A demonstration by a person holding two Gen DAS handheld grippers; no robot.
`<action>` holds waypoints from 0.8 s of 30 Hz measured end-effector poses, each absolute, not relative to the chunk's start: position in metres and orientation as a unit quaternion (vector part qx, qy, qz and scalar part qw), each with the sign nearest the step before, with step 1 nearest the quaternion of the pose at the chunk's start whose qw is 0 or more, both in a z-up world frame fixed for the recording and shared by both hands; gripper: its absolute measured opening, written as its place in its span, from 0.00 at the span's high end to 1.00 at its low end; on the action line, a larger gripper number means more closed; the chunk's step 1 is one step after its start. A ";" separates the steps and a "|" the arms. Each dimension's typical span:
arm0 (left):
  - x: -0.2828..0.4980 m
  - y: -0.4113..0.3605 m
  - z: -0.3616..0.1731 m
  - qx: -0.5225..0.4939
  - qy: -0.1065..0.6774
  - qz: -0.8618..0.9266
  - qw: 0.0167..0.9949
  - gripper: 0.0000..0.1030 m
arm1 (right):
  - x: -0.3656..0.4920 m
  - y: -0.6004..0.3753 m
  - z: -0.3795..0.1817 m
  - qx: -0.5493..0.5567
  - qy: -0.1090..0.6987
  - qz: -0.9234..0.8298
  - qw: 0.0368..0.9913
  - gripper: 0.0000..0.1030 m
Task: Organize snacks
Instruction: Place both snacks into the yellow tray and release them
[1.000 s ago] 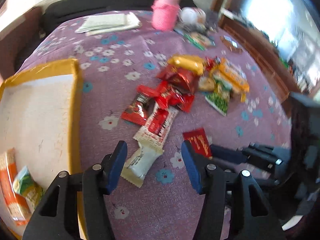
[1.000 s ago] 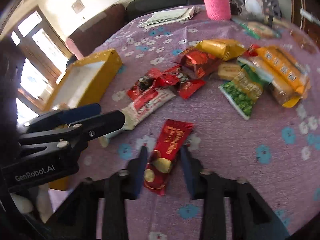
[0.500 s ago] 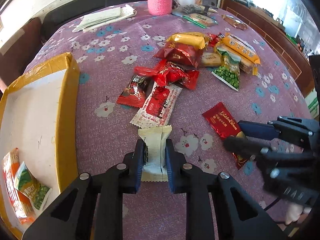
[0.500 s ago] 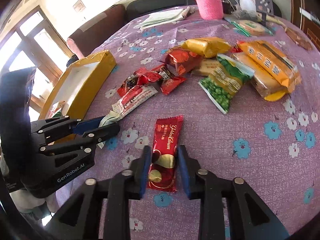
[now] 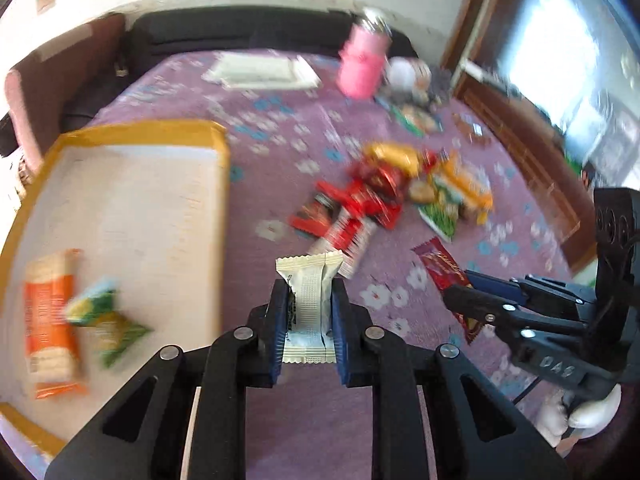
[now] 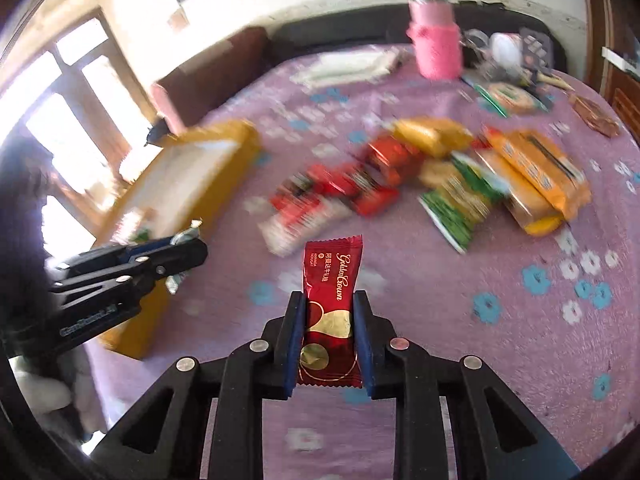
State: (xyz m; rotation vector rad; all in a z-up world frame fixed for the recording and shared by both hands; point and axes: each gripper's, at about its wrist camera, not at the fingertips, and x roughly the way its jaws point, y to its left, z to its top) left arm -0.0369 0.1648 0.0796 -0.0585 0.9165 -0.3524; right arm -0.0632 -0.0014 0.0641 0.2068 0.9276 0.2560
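At the far left, the yellow-rimmed box was seen open, an orange packet and a green packet already lying inside. Just to its right, a cream wrapper was gripped by the left gripper, long axis running straight out along the fingers, lifted clear of the surface. Further right, a red candy bar was pinched lengthwise by the right gripper, its fingers just closed tighter. The box was judged nearer the left hand.
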 end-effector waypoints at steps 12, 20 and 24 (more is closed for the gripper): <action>0.022 0.298 0.076 -0.095 0.458 -0.017 0.884 0.83 | -0.013 0.134 0.099 0.079 0.448 0.280 0.845 0.77; 0.047 0.328 0.042 -0.128 0.476 0.002 0.870 0.82 | 0.017 0.193 0.059 0.042 0.485 0.271 0.830 0.77; 0.047 0.333 0.045 -0.141 0.469 -0.002 0.872 0.76 | 0.018 0.199 0.048 0.034 0.493 0.260 0.830 0.76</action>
